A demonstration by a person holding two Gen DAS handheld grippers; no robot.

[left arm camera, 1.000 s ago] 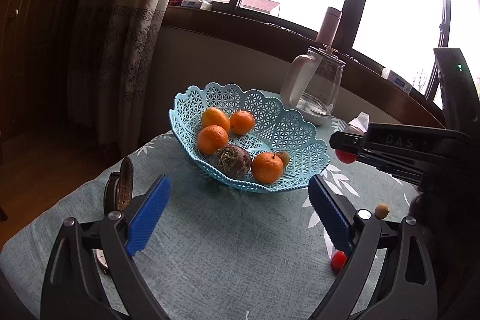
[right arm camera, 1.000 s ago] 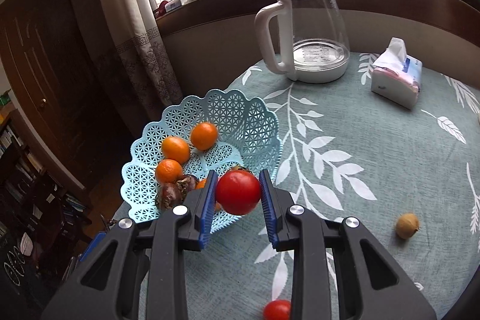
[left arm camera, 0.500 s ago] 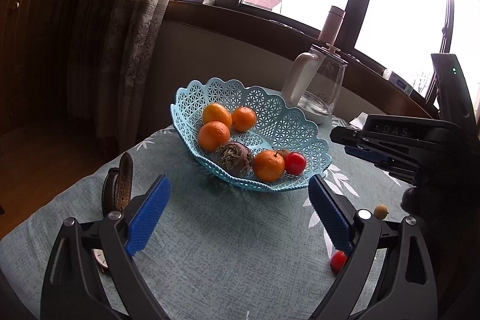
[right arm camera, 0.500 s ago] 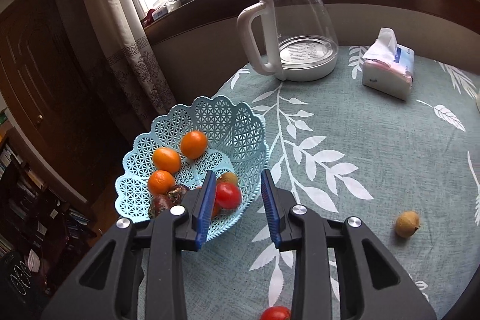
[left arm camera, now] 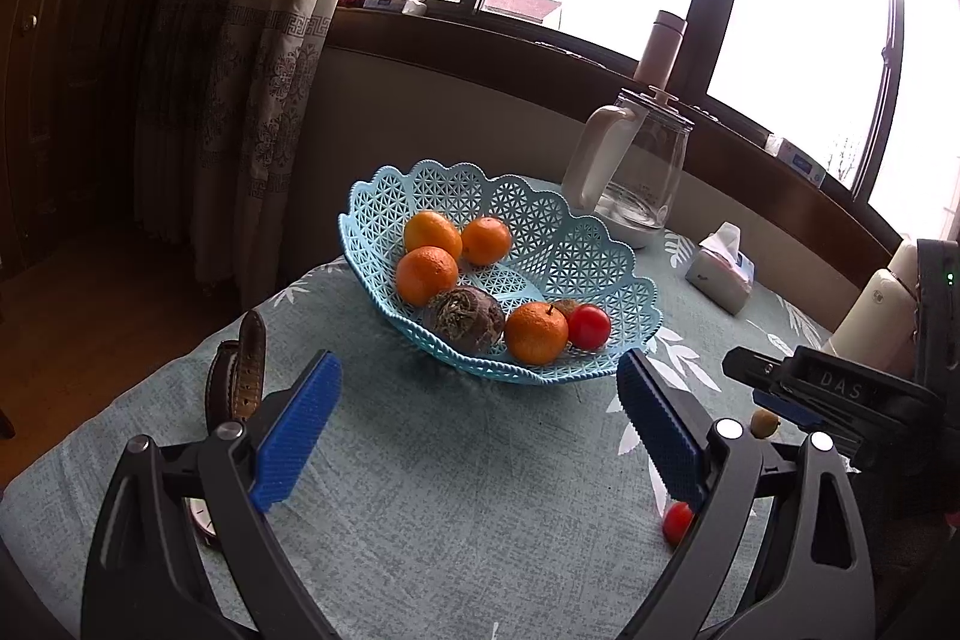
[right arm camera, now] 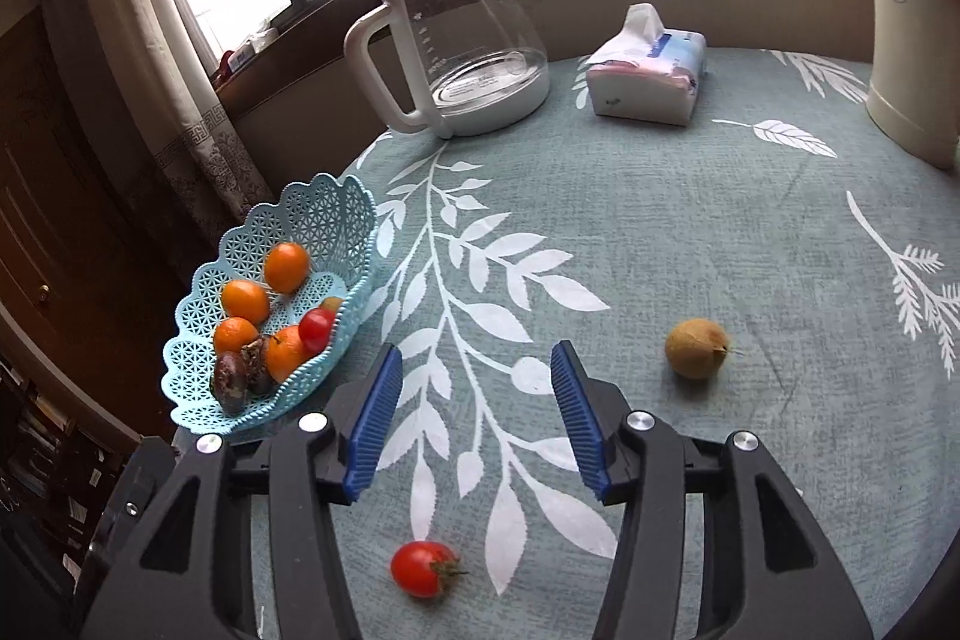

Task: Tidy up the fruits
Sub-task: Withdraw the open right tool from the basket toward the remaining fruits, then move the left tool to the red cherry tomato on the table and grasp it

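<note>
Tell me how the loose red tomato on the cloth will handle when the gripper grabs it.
The tomato is round and lies free on the tablecloth, so a nudge would probably roll it. Its glossy skin looks slippery and thin; a hard squeeze could well split it.

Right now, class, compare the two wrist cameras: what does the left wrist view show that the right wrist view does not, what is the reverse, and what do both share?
Only the left wrist view shows the leather-strapped watch on the tablecloth and the open left claw.

Only the right wrist view shows the small brown fruit whole, unobstructed.

Both show the blue basket of oranges with a red tomato, the loose tomato, glass kettle, tissue pack and open right claw.
</note>
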